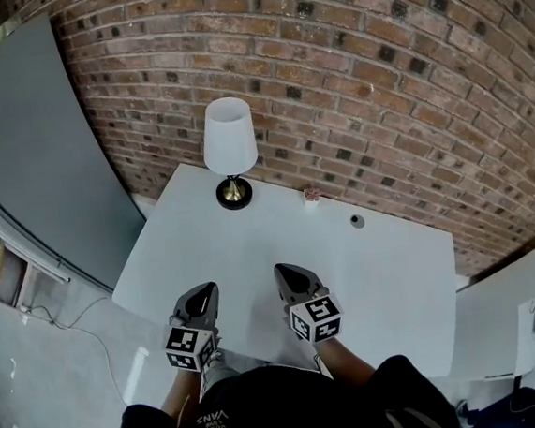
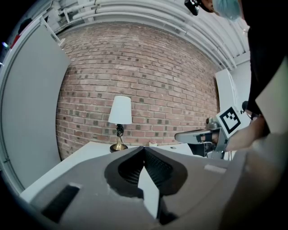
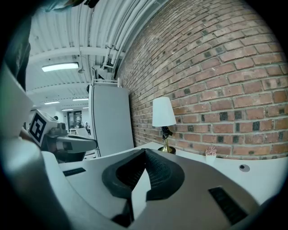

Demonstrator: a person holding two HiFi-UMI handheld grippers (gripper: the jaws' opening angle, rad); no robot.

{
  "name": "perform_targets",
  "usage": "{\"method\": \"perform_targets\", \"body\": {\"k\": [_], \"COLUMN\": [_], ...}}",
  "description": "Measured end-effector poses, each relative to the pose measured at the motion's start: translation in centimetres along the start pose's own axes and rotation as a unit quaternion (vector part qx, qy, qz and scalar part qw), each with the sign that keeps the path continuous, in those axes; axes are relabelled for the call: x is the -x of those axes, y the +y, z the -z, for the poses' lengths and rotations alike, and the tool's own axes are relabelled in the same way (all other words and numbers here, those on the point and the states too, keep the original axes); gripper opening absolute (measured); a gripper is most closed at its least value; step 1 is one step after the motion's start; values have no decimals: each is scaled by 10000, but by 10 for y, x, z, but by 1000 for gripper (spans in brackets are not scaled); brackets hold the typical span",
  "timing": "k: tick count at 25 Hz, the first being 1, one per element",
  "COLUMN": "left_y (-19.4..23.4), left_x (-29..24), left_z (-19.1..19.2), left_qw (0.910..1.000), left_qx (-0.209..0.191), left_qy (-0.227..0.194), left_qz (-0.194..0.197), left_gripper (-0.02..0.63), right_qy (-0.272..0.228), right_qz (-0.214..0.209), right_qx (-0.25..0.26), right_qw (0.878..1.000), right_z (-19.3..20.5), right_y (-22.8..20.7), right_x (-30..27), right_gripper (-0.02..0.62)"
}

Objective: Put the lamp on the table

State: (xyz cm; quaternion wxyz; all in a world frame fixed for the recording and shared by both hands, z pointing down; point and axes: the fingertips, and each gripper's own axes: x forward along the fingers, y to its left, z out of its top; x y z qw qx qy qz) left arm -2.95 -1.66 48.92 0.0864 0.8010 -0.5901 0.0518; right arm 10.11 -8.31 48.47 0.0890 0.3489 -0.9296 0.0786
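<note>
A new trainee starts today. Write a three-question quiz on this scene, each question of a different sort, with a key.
1. True or false: the lamp stands upright on the white table, at its far edge by the brick wall.
2. The left gripper and the right gripper are: A) both shut and empty; B) both wide open; C) one shut on the lamp.
3. In the head view, what small thing stands on the table just to the right of the lamp?

Key: 1 true. 2 A. 3 the small pot with a pink plant.
</note>
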Motion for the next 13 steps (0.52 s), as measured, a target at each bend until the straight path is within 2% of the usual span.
{"method": "perform_targets", "body": {"k": [13], "left_y": [-7], "left_x": [0], "left_z": [-3], "left_qw": [10000], "left_qx": [-38], "left_qy": [-38], "left_qz": [-23], "left_gripper": [2], "right_qy": [-31], "right_qz": [-24], "right_qx": [12], "right_qw": [10000], "right_z": [-3], "right_y": [-3], "right_x": [5], "right_gripper": [-2]}}
